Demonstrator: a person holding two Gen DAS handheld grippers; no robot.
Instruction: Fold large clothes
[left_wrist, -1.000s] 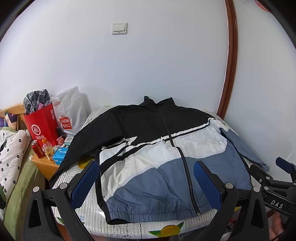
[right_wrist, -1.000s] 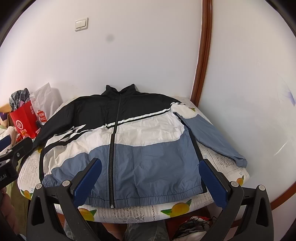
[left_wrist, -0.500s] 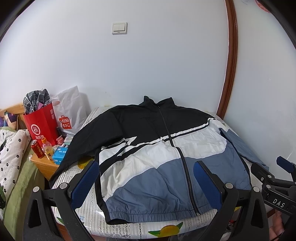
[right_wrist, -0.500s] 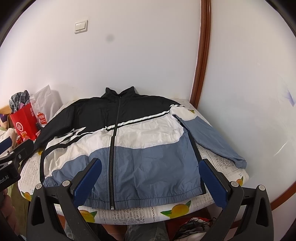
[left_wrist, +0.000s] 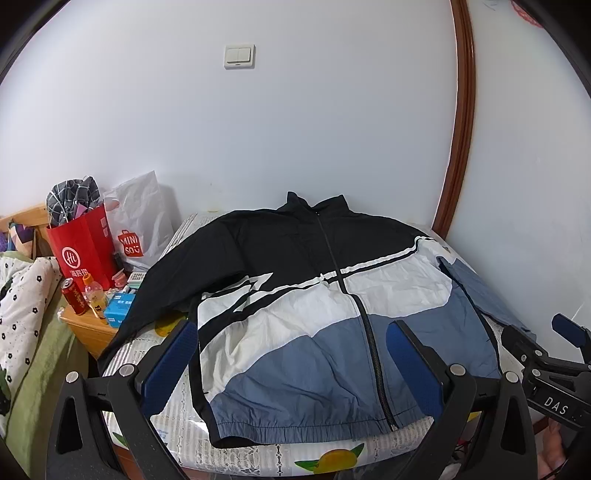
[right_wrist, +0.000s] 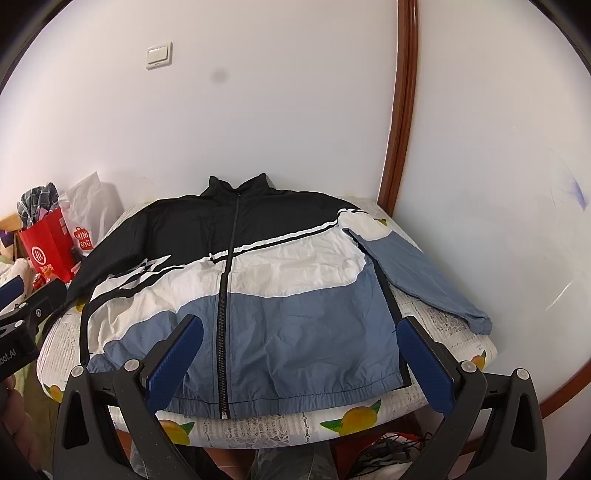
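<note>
A zipped jacket (left_wrist: 314, 314), black at the top, white in the middle and blue at the hem, lies flat and face up on a table with a lemon-print cloth (left_wrist: 332, 456). It also shows in the right wrist view (right_wrist: 258, 295). Its blue sleeve (right_wrist: 417, 273) lies along the right side; its black sleeve (left_wrist: 162, 288) runs down the left. My left gripper (left_wrist: 291, 350) is open and empty, held above the hem's left half. My right gripper (right_wrist: 299, 350) is open and empty above the hem's right half.
A wooden nightstand (left_wrist: 88, 332) left of the table holds a red paper bag (left_wrist: 81, 254), a white Miniso bag (left_wrist: 136, 229), a can and a bottle. A bed with floral bedding (left_wrist: 18, 314) is at far left. White walls and a wooden door frame (left_wrist: 458, 147) stand close behind.
Both grippers have drifted slightly, so the jacket sits a little lower and nearer in both views. Both stay open. The jacket has not moved.
</note>
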